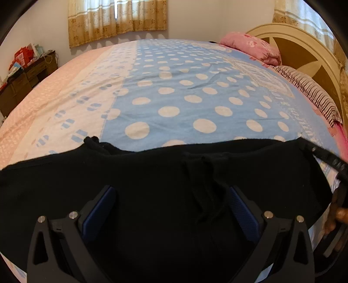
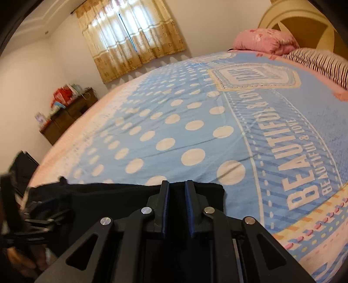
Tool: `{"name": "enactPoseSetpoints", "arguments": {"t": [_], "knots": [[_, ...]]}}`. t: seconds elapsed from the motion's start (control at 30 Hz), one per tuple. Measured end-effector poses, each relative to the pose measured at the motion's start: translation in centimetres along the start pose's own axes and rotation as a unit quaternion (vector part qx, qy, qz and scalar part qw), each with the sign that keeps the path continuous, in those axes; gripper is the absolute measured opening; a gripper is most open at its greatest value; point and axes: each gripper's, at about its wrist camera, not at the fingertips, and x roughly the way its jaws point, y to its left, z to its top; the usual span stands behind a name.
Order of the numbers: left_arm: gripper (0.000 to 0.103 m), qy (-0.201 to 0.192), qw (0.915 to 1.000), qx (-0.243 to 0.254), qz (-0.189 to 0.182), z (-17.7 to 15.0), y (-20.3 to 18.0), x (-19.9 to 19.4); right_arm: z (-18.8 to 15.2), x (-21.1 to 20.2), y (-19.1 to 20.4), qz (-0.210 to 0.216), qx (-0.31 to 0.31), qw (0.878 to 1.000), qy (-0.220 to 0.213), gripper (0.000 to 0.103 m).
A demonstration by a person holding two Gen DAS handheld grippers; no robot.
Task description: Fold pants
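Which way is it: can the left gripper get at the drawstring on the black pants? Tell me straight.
Probably yes. The left gripper is open over the black fabric pants, and the black cord drawstring lies between its fingers with nothing covering it.

Bedspread (image 1: 174,87): blue with white dots, fills the middle of both views; large lettering at right in the right wrist view.
Pillow (image 1: 250,46): pink, upper right, by the headboard (image 1: 304,48).
Striped pillow (image 1: 308,91): right edge, just below the pink one.
Curtain (image 1: 117,19): tan, patterned, top centre.
Dresser (image 1: 19,87): dark wood, left edge, red boxes (image 1: 22,55) on top.
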Motion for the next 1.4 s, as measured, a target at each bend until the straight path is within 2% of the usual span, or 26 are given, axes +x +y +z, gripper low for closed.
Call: {"name": "enactPoseSetpoints", "arguments": {"t": [0.07,0.23,0.33,0.4,0.43,0.53,0.63,0.8,0.9,1.03,1.27,1.4], "knots": [[0.103,-0.004,1.0000,0.002,0.001,-0.2,0.3,-0.5,-0.3,-2.2,1.0,0.011,-0.017,1.000,-0.019,0.016],[0.103,-0.016,0.9998,-0.011,0.001,-0.1,0.9,-1.5,-3.1,-4.5,3.4,0.008,-0.062,0.998,0.005,0.016],[0.103,-0.009,0.9999,-0.007,0.012,-0.2,0.7,-0.9,-5.4,-3.5,3.8,-0.007,-0.081,0.996,0.030,0.016],[0.103,-0.006,0.9999,-0.008,0.012,-0.2,0.7,-0.6,-6.8,-2.1,3.0,-0.011,-0.069,0.996,0.057,0.016],[0.103,-0.007,0.9999,-0.009,0.012,-0.3,0.8,-0.6,-7.1,-2.1,2.6,-0.006,-0.059,0.997,0.052,0.016],[0.103,-0.016,0.9997,-0.012,0.014,-0.4,1.6,-2.0,-6.4,-2.5,2.5,0.001,-0.047,0.997,0.053,0.016],[0.103,-0.040,0.9987,-0.024,0.022,0.1,2.7,-3.6,-4.9,-3.5,3.4,0.018,-0.042,0.999,0.024,0.016],[0.103,-0.046,0.9987,-0.022,-0.001,1.4,2.6,-3.2,-3.2,-3.5,5.2,0.006,-0.032,0.999,-0.009,0.016],[0.103,-0.052,0.9986,0.006,-0.012,2.3,1.5,-2.8,-3.1,-2.6,5.6,0.016,-0.011,1.000,-0.007,0.016],[0.103,-0.070,0.9969,0.030,-0.017,3.3,0.6,-3.1,-3.2,-1.7,5.9,0.011,-0.015,1.000,0.005,0.016],[0.103,-0.068,0.9968,0.038,-0.021,4.7,-0.4,-2.2,-2.5,-2.0,3.3,-0.012,0.008,1.000,-0.002,0.016],[0.103,-0.072,0.9958,0.056,-0.008,4.9,-1.0,-2.0,-2.1,-1.5,2.0,-0.020,0.022,1.000,0.007,0.016]]}}
